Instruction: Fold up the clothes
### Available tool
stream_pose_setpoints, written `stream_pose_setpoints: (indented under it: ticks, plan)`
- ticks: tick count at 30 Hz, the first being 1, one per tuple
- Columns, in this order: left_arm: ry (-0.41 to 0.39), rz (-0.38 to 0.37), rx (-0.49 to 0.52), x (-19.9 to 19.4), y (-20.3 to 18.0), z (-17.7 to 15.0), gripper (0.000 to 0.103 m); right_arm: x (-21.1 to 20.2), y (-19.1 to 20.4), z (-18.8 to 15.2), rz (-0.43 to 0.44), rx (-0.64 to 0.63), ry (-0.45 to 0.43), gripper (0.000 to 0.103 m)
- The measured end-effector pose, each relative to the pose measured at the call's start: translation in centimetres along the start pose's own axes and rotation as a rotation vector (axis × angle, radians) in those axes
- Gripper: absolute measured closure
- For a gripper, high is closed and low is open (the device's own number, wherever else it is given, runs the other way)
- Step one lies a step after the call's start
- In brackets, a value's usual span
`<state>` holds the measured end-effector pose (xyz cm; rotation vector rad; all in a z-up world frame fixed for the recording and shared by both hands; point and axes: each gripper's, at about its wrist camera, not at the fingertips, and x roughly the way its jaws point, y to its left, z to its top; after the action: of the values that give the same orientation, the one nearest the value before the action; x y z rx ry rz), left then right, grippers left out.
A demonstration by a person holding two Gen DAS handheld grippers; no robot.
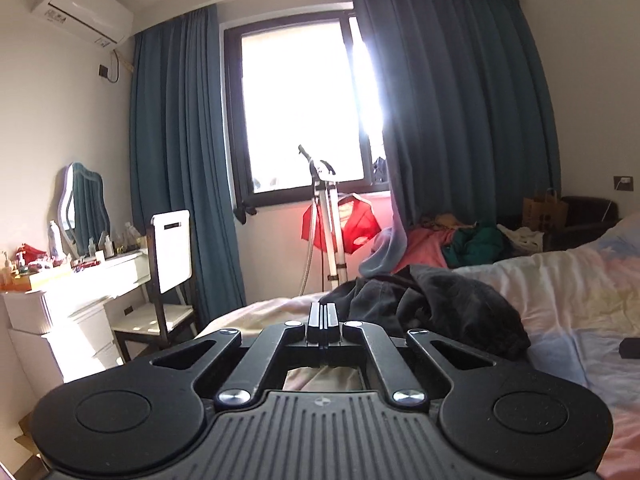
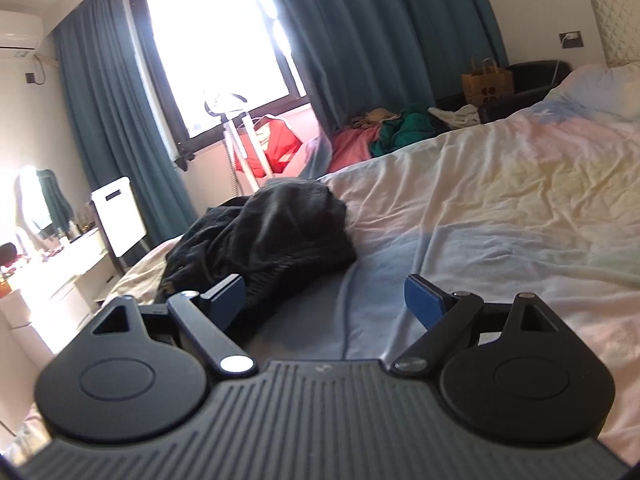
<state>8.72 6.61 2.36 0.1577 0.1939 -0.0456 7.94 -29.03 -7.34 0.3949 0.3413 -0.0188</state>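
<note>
We keep our left hand-held gripper (image 1: 320, 312) closed on nothing and our right hand-held gripper (image 2: 324, 300) wide open, and, since the dark garment (image 2: 264, 236) lies crumpled on the bed (image 2: 500, 208) just ahead-left of the right one, we should probably catch one edge first.

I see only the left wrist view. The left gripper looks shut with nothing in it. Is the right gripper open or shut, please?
Observer: The right gripper is open, with nothing between its blue pads.
Operator: Where is it, compared with the dark garment?
Observer: Its left pad is at the near edge of the dark garment; the other pad is over the bare bedsheet. Whether the pad touches the cloth I cannot tell.
Operator: Is something at the head of the bed?
Observer: Yes, a pale quilted headboard rises above the pillow end.
</note>
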Motion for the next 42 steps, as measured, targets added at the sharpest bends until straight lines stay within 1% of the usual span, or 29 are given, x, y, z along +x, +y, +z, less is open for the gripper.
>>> stream_pose_setpoints:
  ticks: [2,4,5,6,8,9,11,12,13,17,18,19,20,22,23,24,25,26,27,28,31,34,38,42]
  plan:
    - [0.058,-0.022,-0.028,0.4,0.9,-2.3,0.103,-0.3,0.9,-0.2,0.008,0.001,0.027,0.015]
    - [0.113,-0.057,-0.064,1.1,1.5,-4.7,0.102,-0.5,1.8,-0.3,0.011,-0.004,0.033,0.015]
    - [0.142,-0.082,-0.064,1.6,1.1,-5.8,0.102,-0.6,2.2,-0.4,0.004,-0.017,0.031,0.015]
    - [0.16,-0.111,-0.043,2.1,0.2,-6.6,0.101,-0.5,2.6,-0.6,-0.01,-0.036,0.032,0.015]
    - [0.191,-0.168,0.007,3.1,-1.8,-7.9,0.09,-0.1,3.1,-0.9,-0.037,-0.057,0.048,0.015]
    - [0.19,-0.193,0.057,3.6,-3.3,-8.4,0.082,0.2,3.2,-1.0,-0.042,-0.054,0.058,0.015]
    - [0.168,-0.213,0.149,4.1,-6.3,-9.4,0.066,0.7,3.2,-1.1,-0.051,-0.049,0.064,0.015]
    - [0.164,-0.211,0.174,5.0,-7.8,-9.8,0.05,0.9,3.2,-1.1,-0.057,-0.049,0.062,0.015]
    - [0.178,-0.21,0.184,5.9,-8.8,-10.1,0.046,1.2,3.2,-1.1,-0.064,-0.049,0.061,0.015]
    - [0.238,-0.196,0.212,9.8,-12.1,-11.7,0.047,1.9,2.2,-1.0,-0.065,-0.013,0.067,0.015]
    - [0.248,-0.18,0.213,10.8,-12.7,-12.1,0.046,2.1,2.0,-1.0,-0.065,-0.003,0.069,0.015]
    - [0.256,-0.145,0.195,12.0,-13.0,-12.3,0.046,2.3,1.6,-1.1,-0.062,0.011,0.07,0.015]
    - [0.266,-0.11,0.167,13.1,-13.2,-12.4,0.046,2.4,1.2,-1.1,-0.058,0.027,0.072,0.015]
    - [0.294,-0.05,0.048,15.1,-12.6,-12.1,0.045,3.0,0.7,-1.2,-0.063,0.033,0.075,0.015]
    - [0.301,-0.036,-0.016,15.9,-12.1,-11.8,0.046,3.3,0.4,-1.3,-0.066,0.034,0.077,0.015]
    - [0.303,-0.022,-0.071,16.5,-11.6,-11.6,0.056,3.6,0.1,-1.5,-0.066,0.031,0.078,0.015]
    - [0.289,-0.006,-0.097,16.6,-11.2,-11.3,0.076,4.1,-0.1,-1.7,-0.072,0.026,0.083,0.015]
    - [0.268,0.015,-0.108,16.6,-10.8,-11.0,0.082,4.6,-0.3,-1.8,-0.08,0.021,0.091,0.015]
    - [0.24,0.031,-0.119,16.2,-10.3,-10.6,0.087,5.1,-0.5,-2.0,-0.086,0.025,0.099,0.015]
    - [0.211,0.031,-0.138,15.5,-9.5,-9.9,0.087,5.5,-0.7,-2.1,-0.085,0.035,0.107,0.015]
    - [0.122,0.029,-0.194,13.2,-7.2,-7.8,0.09,6.4,-0.4,-2.4,-0.078,0.012,0.111,0.015]
    - [0.053,0.025,-0.215,9.7,-5.4,-5.6,0.093,6.4,0.5,-2.6,-0.078,-0.052,0.09,0.015]
    - [0.013,0.004,-0.255,4.0,-2.1,-3.2,0.094,5.5,1.8,-2.8,-0.05,-0.124,0.047,0.015]
    - [-0.013,-0.008,-0.226,-1.2,1.3,-2.3,0.094,4.3,3.8,-3.3,0.019,-0.187,0.053,0.015]
